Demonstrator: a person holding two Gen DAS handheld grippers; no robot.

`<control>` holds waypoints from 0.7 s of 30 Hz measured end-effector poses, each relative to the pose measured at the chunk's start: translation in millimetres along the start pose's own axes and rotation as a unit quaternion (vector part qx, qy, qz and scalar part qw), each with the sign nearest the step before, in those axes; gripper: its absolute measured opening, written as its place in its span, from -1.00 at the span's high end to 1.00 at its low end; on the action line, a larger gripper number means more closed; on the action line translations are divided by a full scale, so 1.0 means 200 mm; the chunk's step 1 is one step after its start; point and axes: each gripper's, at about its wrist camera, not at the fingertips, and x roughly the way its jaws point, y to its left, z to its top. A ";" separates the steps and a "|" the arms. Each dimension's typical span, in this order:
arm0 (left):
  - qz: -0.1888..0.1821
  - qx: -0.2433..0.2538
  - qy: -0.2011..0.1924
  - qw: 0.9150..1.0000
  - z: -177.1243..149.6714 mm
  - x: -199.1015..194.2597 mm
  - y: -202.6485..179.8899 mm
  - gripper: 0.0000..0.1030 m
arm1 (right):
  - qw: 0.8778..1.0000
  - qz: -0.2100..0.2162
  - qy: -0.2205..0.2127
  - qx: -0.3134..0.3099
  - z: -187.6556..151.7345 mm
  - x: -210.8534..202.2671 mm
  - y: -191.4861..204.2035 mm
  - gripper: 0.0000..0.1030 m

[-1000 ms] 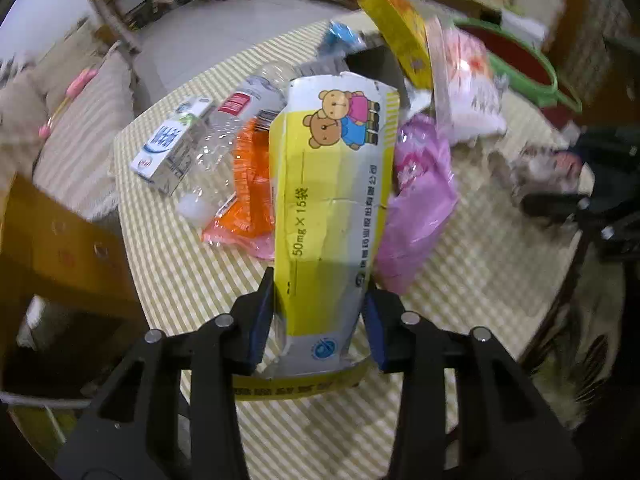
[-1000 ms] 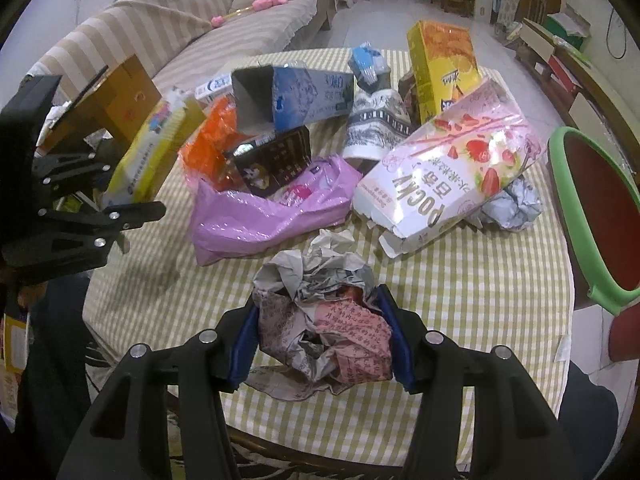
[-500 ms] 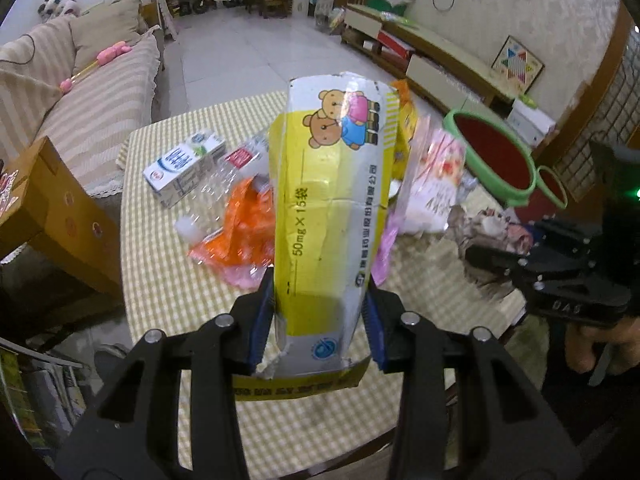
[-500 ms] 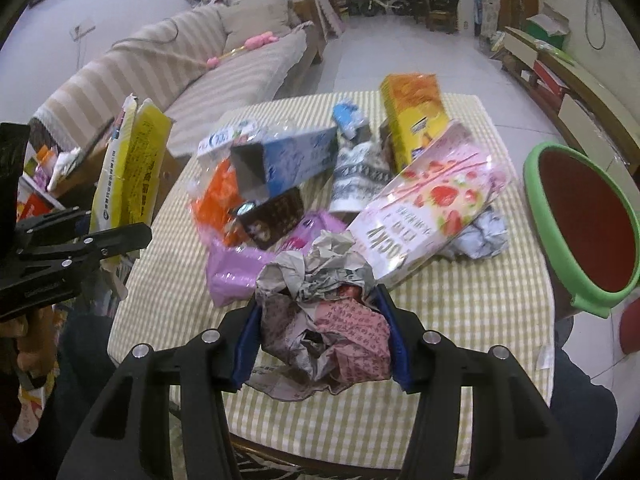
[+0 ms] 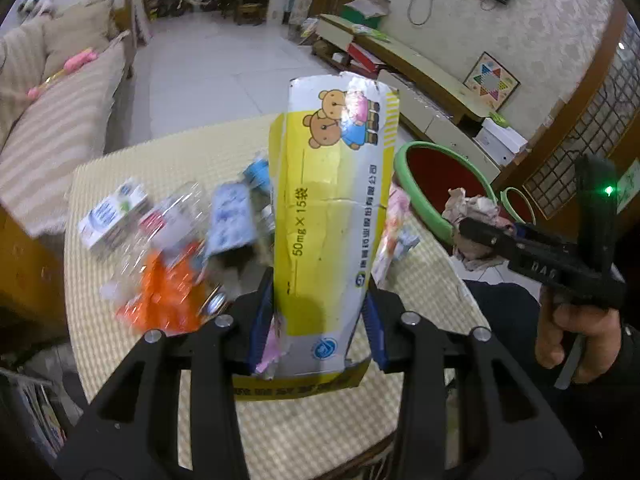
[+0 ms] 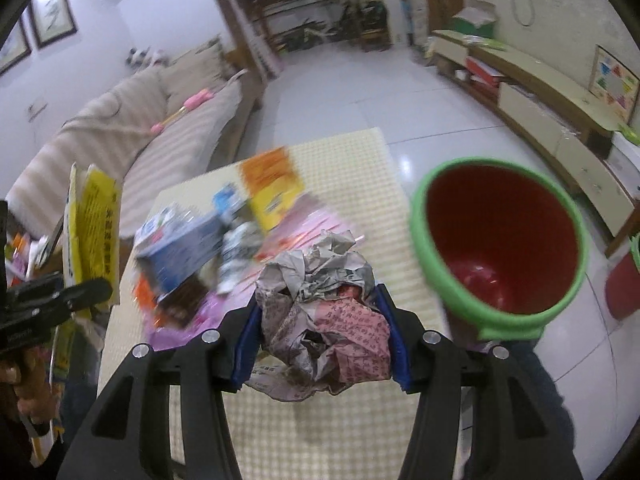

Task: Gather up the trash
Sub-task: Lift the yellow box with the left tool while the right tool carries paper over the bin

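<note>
1. Box (image 5: 332, 216), one, yellow and white, flattened, is clamped between the pads of your left gripper (image 5: 316, 316); it stands upright above the table (image 5: 168, 164). Print reads "50mg × 15" plus one character, with two cartoon bears at the top end; the smaller writing is too fine to read.
2. Paper wad (image 6: 320, 312), one, crumpled grey and pink newsprint, is pinched in your right gripper (image 6: 320, 344), pads pressed on both flanks. The print on it is too small to read.
3. Bin (image 6: 500, 248), red inside with a green rim, sits at 2 o'clock from the wad in the right wrist view. A second green-rimmed red one (image 6: 628, 280) shows at the frame's 3 o'clock edge. Count: two.
4. Heap of litter (image 6: 224, 248) lies on the checked cloth at 11 o'clock from the wad: an orange-yellow carton, a blue box, pink wrappers. It is blurred; labels are unreadable and the count uncertain.
5. In the left wrist view your right gripper bears raised letters, partly legible: "DAS".
</note>
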 end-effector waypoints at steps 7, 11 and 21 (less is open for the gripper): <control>-0.042 0.015 0.003 0.999 0.17 0.21 -0.25 0.24 | 0.999 -0.039 -0.021 0.022 0.15 -0.05 -0.29 0.02; -0.072 0.028 0.012 0.997 0.28 0.36 -0.42 0.23 | 0.997 -0.059 -0.026 0.033 0.22 -0.04 -0.44 0.02; -0.118 0.045 0.058 0.990 0.46 0.74 -0.69 0.22 | 0.994 -0.089 -0.017 0.067 0.33 0.03 -0.79 0.01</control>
